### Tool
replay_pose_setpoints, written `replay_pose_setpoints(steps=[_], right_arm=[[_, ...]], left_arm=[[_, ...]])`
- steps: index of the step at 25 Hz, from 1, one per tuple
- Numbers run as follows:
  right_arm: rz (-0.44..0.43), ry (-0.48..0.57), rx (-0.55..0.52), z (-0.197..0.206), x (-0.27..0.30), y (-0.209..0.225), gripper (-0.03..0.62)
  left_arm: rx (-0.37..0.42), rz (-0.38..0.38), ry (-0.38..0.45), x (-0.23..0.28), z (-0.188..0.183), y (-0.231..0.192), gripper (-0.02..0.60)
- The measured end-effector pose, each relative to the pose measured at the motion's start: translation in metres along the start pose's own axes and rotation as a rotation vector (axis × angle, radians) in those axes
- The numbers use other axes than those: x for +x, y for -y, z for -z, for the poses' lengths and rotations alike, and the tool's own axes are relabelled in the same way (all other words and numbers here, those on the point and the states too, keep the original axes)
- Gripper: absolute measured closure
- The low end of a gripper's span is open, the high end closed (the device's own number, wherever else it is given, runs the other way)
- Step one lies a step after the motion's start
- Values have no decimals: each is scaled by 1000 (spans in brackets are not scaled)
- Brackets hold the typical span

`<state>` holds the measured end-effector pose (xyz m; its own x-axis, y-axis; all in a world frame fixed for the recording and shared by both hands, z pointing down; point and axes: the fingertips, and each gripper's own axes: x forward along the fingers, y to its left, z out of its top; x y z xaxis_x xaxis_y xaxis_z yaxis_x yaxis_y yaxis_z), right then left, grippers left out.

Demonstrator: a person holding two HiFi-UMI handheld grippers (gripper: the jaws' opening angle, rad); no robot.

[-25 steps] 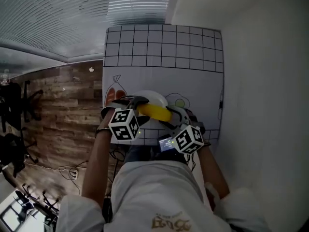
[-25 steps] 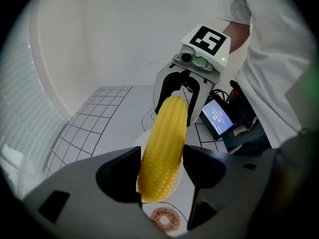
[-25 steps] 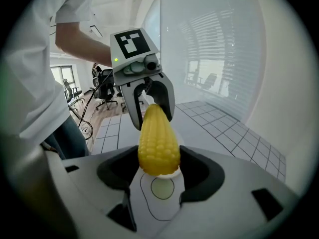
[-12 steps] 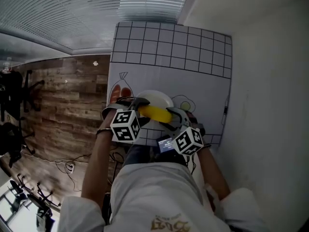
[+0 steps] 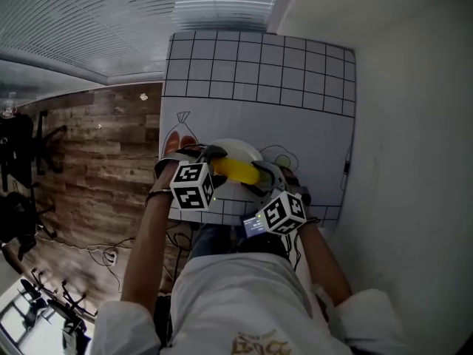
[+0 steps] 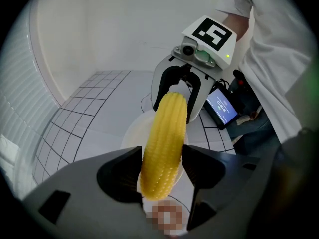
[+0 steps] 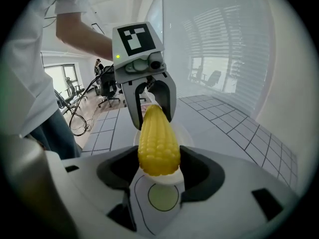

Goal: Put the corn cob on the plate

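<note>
A yellow corn cob point(image 5: 235, 170) hangs level just above a white plate point(image 5: 238, 148) on the printed mat. My left gripper point(image 5: 212, 157) is shut on its left end and my right gripper point(image 5: 261, 178) is shut on its right end. In the left gripper view the corn cob point(image 6: 164, 138) runs from my left gripper point(image 6: 162, 171) away to the right gripper point(image 6: 177, 91), with the plate point(image 6: 130, 133) under it. In the right gripper view the corn cob's point(image 7: 157, 141) blunt end sits in my right gripper point(image 7: 158, 166), the left gripper point(image 7: 148, 96) holds the far tip, and the plate point(image 7: 187, 132) lies below.
The white mat point(image 5: 259, 72) has a black grid at the far end and drawn food outlines, one an egg point(image 7: 163, 197) below my right gripper. A small lit screen point(image 6: 222, 106) sits at the near table edge. A white wall stands right; wooden floor point(image 5: 96, 168) lies left.
Both grippers keep their hold on the corn cob over the plate. The right gripper has edged slightly left, and the head view has shifted a little.
</note>
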<state>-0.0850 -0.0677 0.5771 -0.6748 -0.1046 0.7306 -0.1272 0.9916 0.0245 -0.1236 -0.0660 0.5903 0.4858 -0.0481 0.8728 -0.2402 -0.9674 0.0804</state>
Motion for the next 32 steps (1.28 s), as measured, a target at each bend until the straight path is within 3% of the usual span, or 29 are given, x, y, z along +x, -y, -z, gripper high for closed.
replay_pose_setpoints(steps=[15, 32], right_arm=[[9, -43, 35, 18, 20, 11, 332], [1, -49, 105, 18, 20, 13, 328]], left_arm=[[2, 0, -73, 23, 10, -14, 318], [-52, -11, -80, 25, 15, -12, 316]])
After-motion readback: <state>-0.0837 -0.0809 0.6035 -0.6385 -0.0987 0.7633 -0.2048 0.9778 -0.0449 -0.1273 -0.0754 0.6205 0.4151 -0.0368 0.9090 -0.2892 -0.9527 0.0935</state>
